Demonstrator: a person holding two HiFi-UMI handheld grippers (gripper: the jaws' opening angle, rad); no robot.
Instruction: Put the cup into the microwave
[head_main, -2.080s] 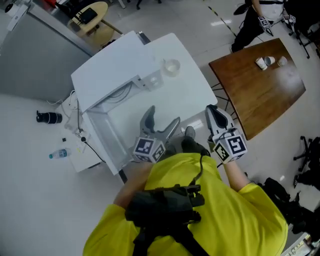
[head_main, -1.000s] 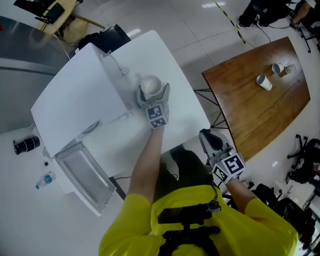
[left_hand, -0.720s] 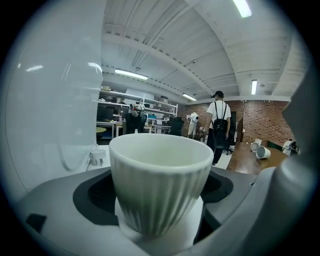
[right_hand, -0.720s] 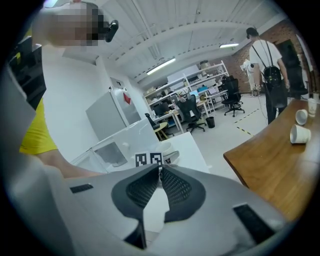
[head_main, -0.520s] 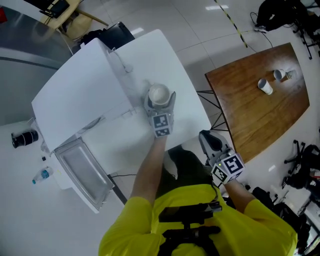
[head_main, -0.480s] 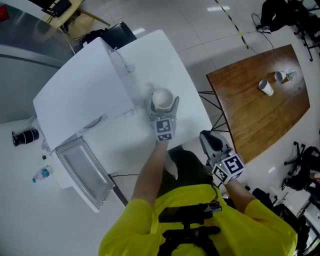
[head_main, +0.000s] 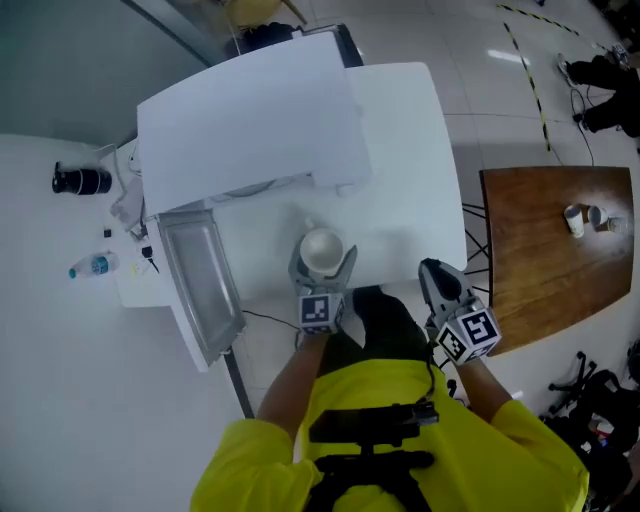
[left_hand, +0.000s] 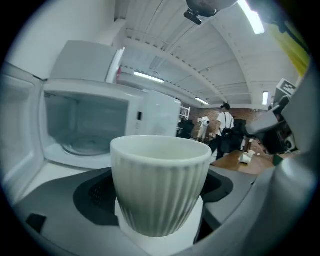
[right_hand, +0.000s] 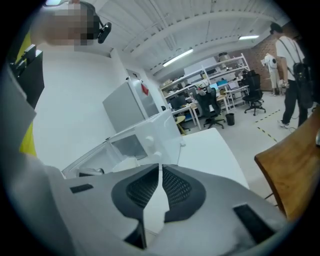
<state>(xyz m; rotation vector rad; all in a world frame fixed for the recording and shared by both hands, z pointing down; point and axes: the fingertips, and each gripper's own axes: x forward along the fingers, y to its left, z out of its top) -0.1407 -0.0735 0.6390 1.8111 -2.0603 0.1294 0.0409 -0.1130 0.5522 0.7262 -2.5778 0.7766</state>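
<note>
A ribbed white cup (head_main: 322, 246) stands upright between the jaws of my left gripper (head_main: 322, 264), which is shut on it, held just above the white table's (head_main: 415, 150) near edge. In the left gripper view the cup (left_hand: 159, 182) fills the centre, and behind it the white microwave (left_hand: 87, 125) shows its open cavity with a glass turntable. The head view has the microwave (head_main: 250, 120) at upper left with its door (head_main: 200, 285) swung open toward me. My right gripper (head_main: 440, 283) hovers at the table's near right corner, shut (right_hand: 160, 172) with nothing in it.
A brown wooden table (head_main: 545, 255) with small paper cups (head_main: 575, 218) stands to the right. On the floor at left lie a water bottle (head_main: 92, 267) and a black cylinder (head_main: 80, 180). People stand far off (left_hand: 225, 125).
My left gripper has carried the cup from the far spot beside the microwave back toward me, to the front of the open door. The right gripper shifted slightly.
</note>
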